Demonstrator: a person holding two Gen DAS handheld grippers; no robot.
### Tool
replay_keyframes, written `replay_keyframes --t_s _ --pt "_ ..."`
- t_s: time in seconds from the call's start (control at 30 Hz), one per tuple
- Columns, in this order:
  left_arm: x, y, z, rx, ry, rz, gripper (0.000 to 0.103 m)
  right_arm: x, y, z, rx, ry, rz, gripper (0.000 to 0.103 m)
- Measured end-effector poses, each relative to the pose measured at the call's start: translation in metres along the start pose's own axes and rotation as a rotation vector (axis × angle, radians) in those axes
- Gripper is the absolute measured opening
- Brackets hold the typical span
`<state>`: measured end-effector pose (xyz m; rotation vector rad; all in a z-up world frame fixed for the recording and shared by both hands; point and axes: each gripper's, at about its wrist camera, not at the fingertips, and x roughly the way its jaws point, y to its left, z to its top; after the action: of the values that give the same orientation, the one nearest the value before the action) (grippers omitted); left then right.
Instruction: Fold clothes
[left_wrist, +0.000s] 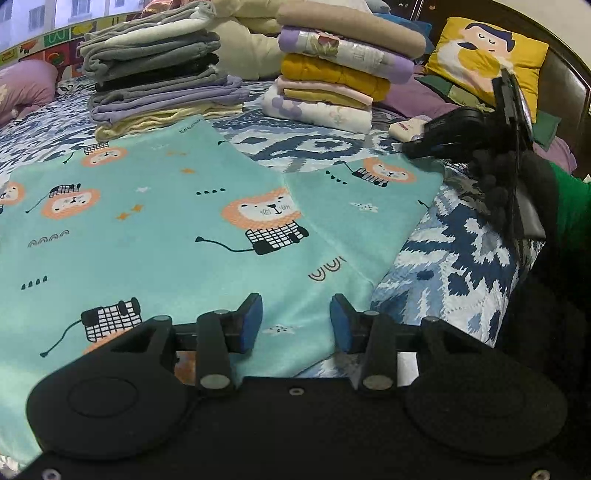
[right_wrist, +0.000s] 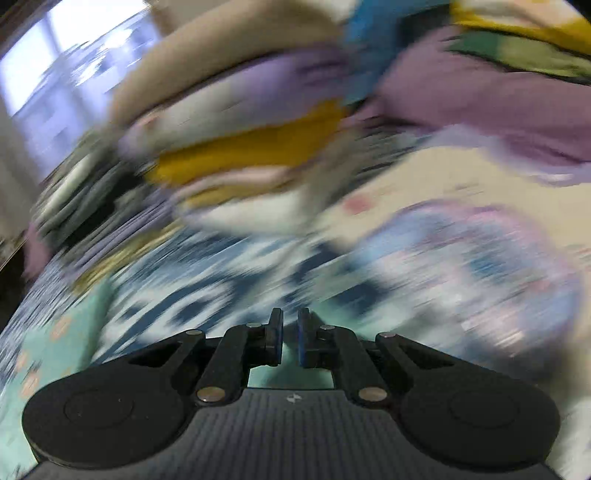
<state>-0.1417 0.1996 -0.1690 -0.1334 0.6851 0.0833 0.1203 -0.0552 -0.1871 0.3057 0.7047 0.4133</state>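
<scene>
Left wrist view, far left: purple pillow (left_wrist: 26, 86) at the upper left edge, on the blue-and-white patterned bedspread (left_wrist: 454, 266). Upper left of centre: stack of folded grey and lilac clothes (left_wrist: 159, 70), pale yellow piece at the bottom. Centre and left: teal lion-print garment (left_wrist: 155, 229), spread flat across the bedspread, one sleeve reaching toward the right. Upper centre: second stack of folded clothes (left_wrist: 332, 70), beige on top, mustard in the middle, floral at the base. Lower centre: left gripper (left_wrist: 296, 325), blue-padded fingers set wide apart, nothing between them, poised just above the garment's near hem. Upper right: yellow cushion (left_wrist: 487, 51) with a printed figure. Right: right gripper (left_wrist: 410, 147), seen from the side, tips at the end of the teal sleeve; held by a gloved hand (left_wrist: 495, 184) with a green sleeve (left_wrist: 570, 206) behind.

Right wrist view, heavily motion-blurred. Left edge: smear of teal garment (right_wrist: 55, 332). Centre: blurred clothes stack (right_wrist: 240, 147) above the bedspread (right_wrist: 221, 280). Lower centre: right gripper (right_wrist: 290, 336), fingers drawn narrow with only a slim gap; grip on cloth could not be told.
</scene>
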Motion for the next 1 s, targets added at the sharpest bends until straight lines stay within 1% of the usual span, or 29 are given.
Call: replay_keyframes --t_s 0.03,0.1,0.17,0.27,0.33,0.4,0.43,0.47,0.5,0.57,0.6,0.63,0.67,0.73,0.77,0.83,0.9,0.93,0.97,1.0 --pt "0.000 0.000 0.000 -0.001 0.000 0.001 0.040 -0.001 -0.011 0.004 0.020 -0.005 -0.033 0.015" --pt "0.000 0.000 0.000 -0.002 0.000 0.003 0.040 -0.006 -0.026 0.010 0.071 -0.004 -0.044 0.015" --pt "0.000 0.000 0.000 -0.004 0.000 0.005 0.041 -0.022 -0.022 0.010 0.056 -0.039 -0.020 0.015" --pt "-0.002 -0.001 0.000 -0.003 -0.001 0.007 0.041 -0.037 -0.002 0.006 0.003 -0.058 0.083 0.015" --pt "-0.005 -0.001 0.001 0.003 -0.002 0.006 0.041 -0.030 0.017 0.001 -0.062 -0.023 0.100 0.015" --pt "-0.008 -0.001 0.002 0.008 -0.004 0.005 0.042 -0.011 0.026 -0.008 -0.081 0.055 0.080 0.017" --pt "-0.009 -0.002 0.002 0.011 -0.005 0.004 0.042 -0.001 0.026 -0.013 -0.085 0.099 0.039 0.011" --pt "-0.011 -0.002 0.003 0.014 -0.005 0.004 0.042 0.002 0.022 -0.016 -0.091 0.091 0.024 0.000" --pt "-0.012 -0.002 0.003 0.016 -0.006 0.003 0.043 0.004 0.019 -0.019 -0.097 0.078 0.011 0.000" --pt "-0.015 -0.002 0.004 0.022 -0.007 0.002 0.044 -0.001 0.018 -0.018 -0.078 0.081 0.002 0.000" --pt "-0.017 -0.003 0.005 0.025 -0.008 0.002 0.047 -0.005 0.021 -0.018 -0.077 0.077 -0.017 0.000" --pt "-0.018 -0.003 0.005 0.028 -0.009 0.001 0.049 -0.012 0.026 -0.019 -0.066 0.061 -0.033 0.010" --pt "-0.022 0.000 0.007 0.022 -0.025 0.010 0.051 -0.019 0.031 -0.019 -0.051 0.035 -0.024 0.016" --pt "-0.030 0.008 0.010 0.009 -0.060 0.030 0.051 -0.031 0.050 -0.027 -0.067 0.011 0.045 0.016" --pt "-0.032 0.014 0.011 -0.010 -0.067 0.052 0.052 -0.037 0.060 -0.031 -0.075 -0.001 0.081 0.016" --pt "-0.032 0.031 0.010 -0.053 -0.057 0.105 0.051 -0.043 0.094 -0.044 -0.142 0.021 0.194 0.016" --pt "-0.031 0.048 0.010 -0.098 -0.036 0.160 0.051 -0.037 0.135 -0.061 -0.237 0.124 0.355 0.016" --pt "-0.031 0.057 0.009 -0.121 -0.027 0.181 0.051 -0.032 0.159 -0.072 -0.315 0.179 0.420 0.014" --pt "-0.031 0.066 0.009 -0.145 -0.017 0.201 0.051 -0.026 0.174 -0.077 -0.371 0.210 0.445 0.012" --pt "-0.031 0.076 0.008 -0.168 -0.007 0.221 0.051 -0.020 0.189 -0.083 -0.426 0.239 0.466 0.011"
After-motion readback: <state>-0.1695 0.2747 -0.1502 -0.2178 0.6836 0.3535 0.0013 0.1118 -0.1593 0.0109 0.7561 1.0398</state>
